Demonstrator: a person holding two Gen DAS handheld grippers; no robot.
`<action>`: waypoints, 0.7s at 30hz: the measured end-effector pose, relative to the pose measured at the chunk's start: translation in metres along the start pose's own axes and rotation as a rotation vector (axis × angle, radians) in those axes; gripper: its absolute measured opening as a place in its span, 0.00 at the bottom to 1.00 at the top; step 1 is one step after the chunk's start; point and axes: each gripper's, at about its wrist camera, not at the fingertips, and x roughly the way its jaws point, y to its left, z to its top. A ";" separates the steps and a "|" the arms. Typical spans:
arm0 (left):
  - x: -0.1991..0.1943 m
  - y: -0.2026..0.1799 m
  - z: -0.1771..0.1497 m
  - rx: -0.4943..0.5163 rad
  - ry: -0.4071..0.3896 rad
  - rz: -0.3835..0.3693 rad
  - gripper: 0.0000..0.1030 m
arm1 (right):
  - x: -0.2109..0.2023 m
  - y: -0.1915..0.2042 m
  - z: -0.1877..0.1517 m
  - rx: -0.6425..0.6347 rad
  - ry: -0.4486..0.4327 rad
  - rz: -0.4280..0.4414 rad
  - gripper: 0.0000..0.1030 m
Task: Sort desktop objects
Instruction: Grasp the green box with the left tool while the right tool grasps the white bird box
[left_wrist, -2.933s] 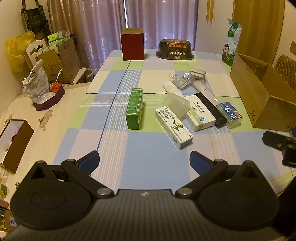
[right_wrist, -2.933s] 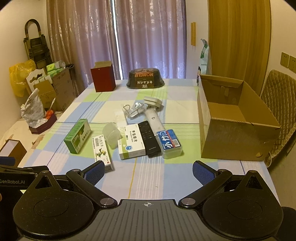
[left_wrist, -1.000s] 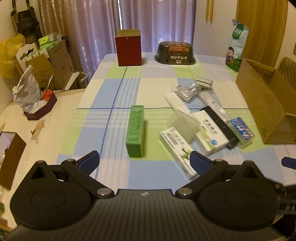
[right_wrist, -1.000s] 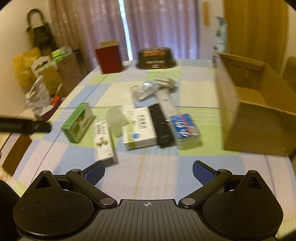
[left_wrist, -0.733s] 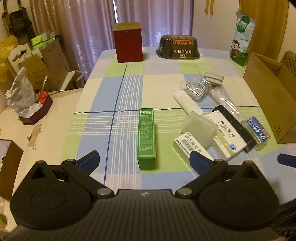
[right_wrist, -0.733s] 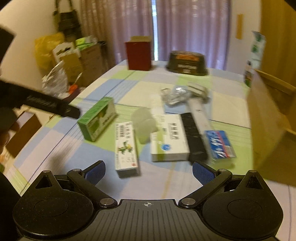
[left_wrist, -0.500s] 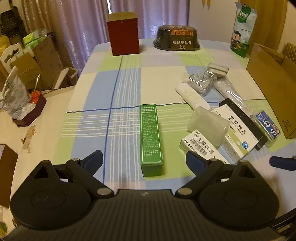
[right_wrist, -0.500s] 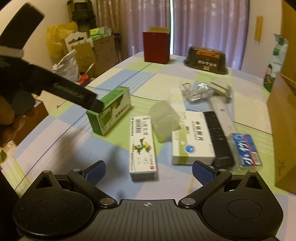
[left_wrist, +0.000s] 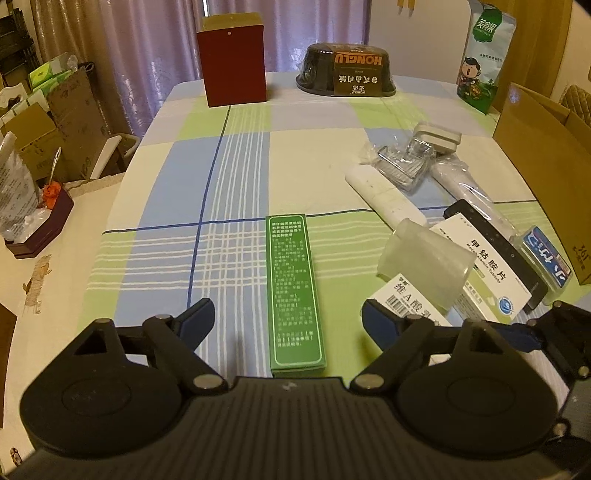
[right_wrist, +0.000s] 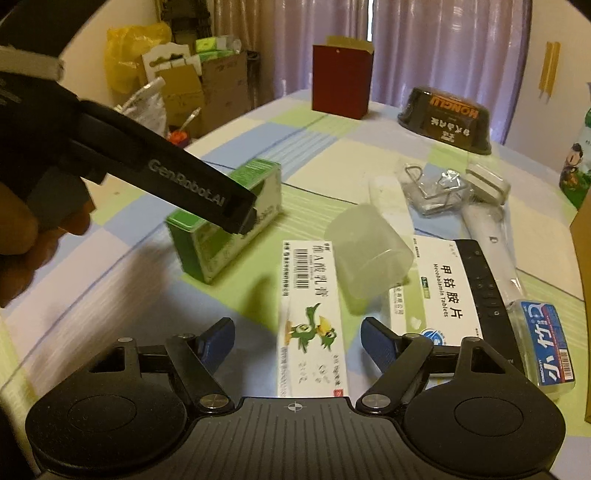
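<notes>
**Both grippers lined up over boxes, neither closed**

Left wrist view first: your left gripper is spread wide, and the long green cardboard box lies flat on the checked tablecloth directly between its blue pads. Its long axis runs straight away from you, in line with the fingers, so a squeeze would fall across its narrow width. Its near end sits just under the gripper body; whether the pads already flank its sides is hard to judge from here.

Moving right, the right wrist view shows your right gripper, also released, straddling the near part of the white medicine box with a green cartoon figure. A frosted plastic cup lies tipped on that box's far right corner.
</notes>
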 end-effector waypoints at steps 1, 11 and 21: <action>0.001 0.000 0.001 0.002 0.000 -0.002 0.81 | 0.003 -0.001 0.000 0.007 0.005 0.006 0.77; 0.011 0.001 0.000 0.017 -0.011 -0.017 0.71 | 0.016 -0.002 0.000 0.018 0.031 -0.008 0.60; 0.019 -0.002 0.000 0.036 0.018 -0.025 0.44 | 0.016 -0.003 0.002 0.029 0.035 -0.026 0.45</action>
